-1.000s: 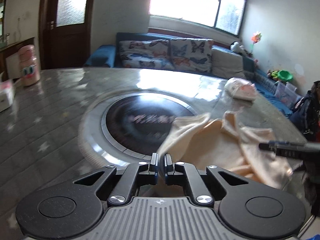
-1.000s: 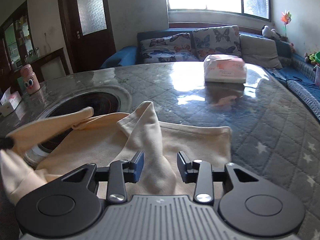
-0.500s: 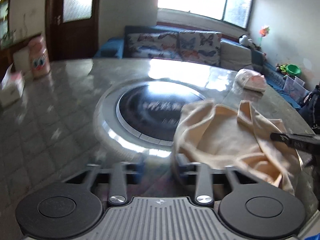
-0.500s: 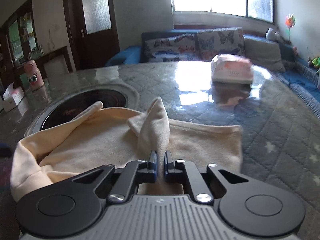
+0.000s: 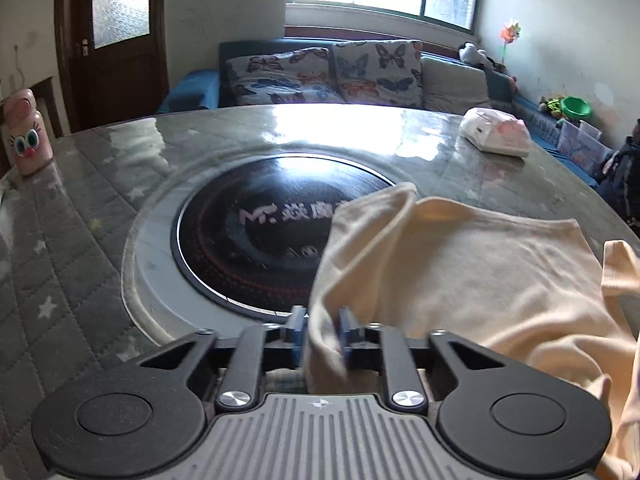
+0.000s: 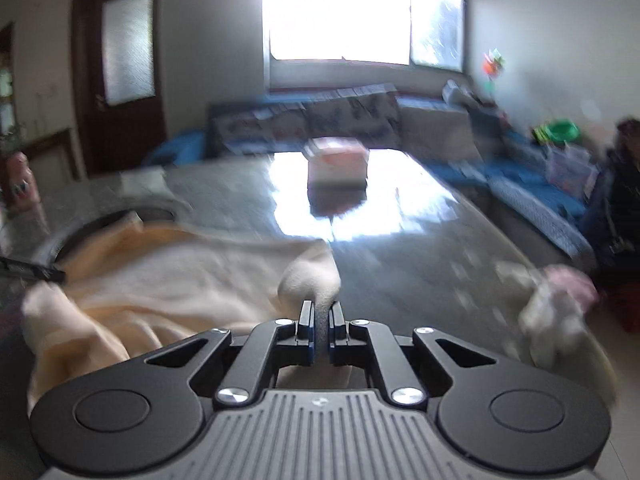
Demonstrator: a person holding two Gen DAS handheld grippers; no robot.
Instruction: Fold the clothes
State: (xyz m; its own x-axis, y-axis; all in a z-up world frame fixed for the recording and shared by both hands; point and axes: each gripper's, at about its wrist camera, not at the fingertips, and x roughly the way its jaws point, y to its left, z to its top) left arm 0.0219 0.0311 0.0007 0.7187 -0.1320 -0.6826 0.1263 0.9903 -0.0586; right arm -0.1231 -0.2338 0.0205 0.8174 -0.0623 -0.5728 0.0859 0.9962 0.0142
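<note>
though bunched, cream garment (image 5: 460,280) between both jaws (each pinching an edge)

I see one cream-yellow garment (image 5: 472,280), soft knit, lying crumpled on the table's near right part. Its left edge overlaps the rim of the dark round plate set in the table's middle. A fold rises to a rounded peak at the far left of the cloth, and the flatter body spreads toward the table's right edge, where a strap-like loop shows. From the right wrist view, blurred, the garment (image 6: 168,280) bunches into a raised tuft at its right corner, with wrinkles along the near edge.
</note>
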